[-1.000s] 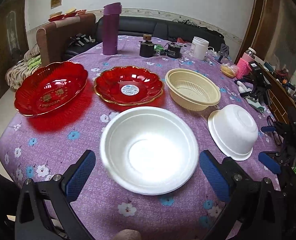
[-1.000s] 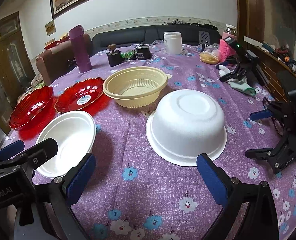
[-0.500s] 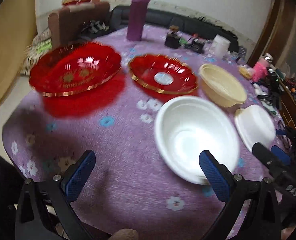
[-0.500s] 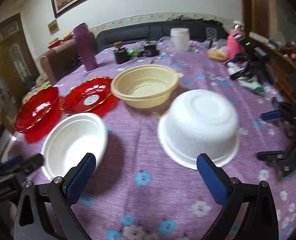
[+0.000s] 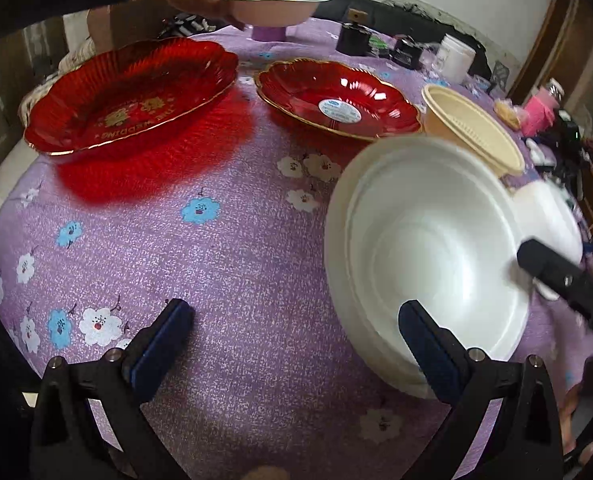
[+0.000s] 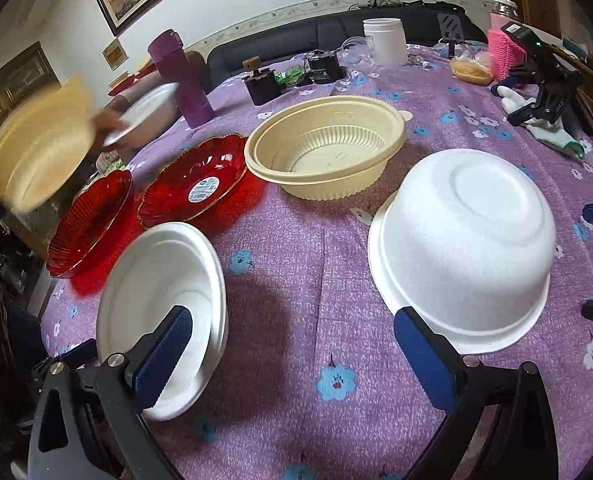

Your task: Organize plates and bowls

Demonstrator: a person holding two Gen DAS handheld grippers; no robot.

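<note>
An upright white foam bowl (image 5: 428, 248) (image 6: 160, 300) sits near the table's front edge. My open left gripper (image 5: 296, 344) hovers just left of it, its right finger over the bowl's rim. An upside-down white bowl (image 6: 464, 248) lies to the right, and my open right gripper (image 6: 294, 354) is low in front of the gap between the two white bowls. Behind them sit a cream ribbed bowl (image 6: 324, 148) (image 5: 472, 132), a red plate with a sticker (image 5: 336, 100) (image 6: 196, 184) and a larger red plate (image 5: 132, 92) (image 6: 92, 224).
At the far left a person's hand (image 6: 108, 124) holds another white bowl (image 5: 272, 4) and a blurred cream bowl (image 6: 36, 152) above the table. A purple flask (image 6: 184, 76), a white jar (image 6: 384, 46), small dark items and spare grippers (image 6: 544, 84) crowd the back and right.
My left gripper has swung left, so the upright white bowl now lies to its right. A hand carrying a white bowl and a cream bowl has come in at the far left.
</note>
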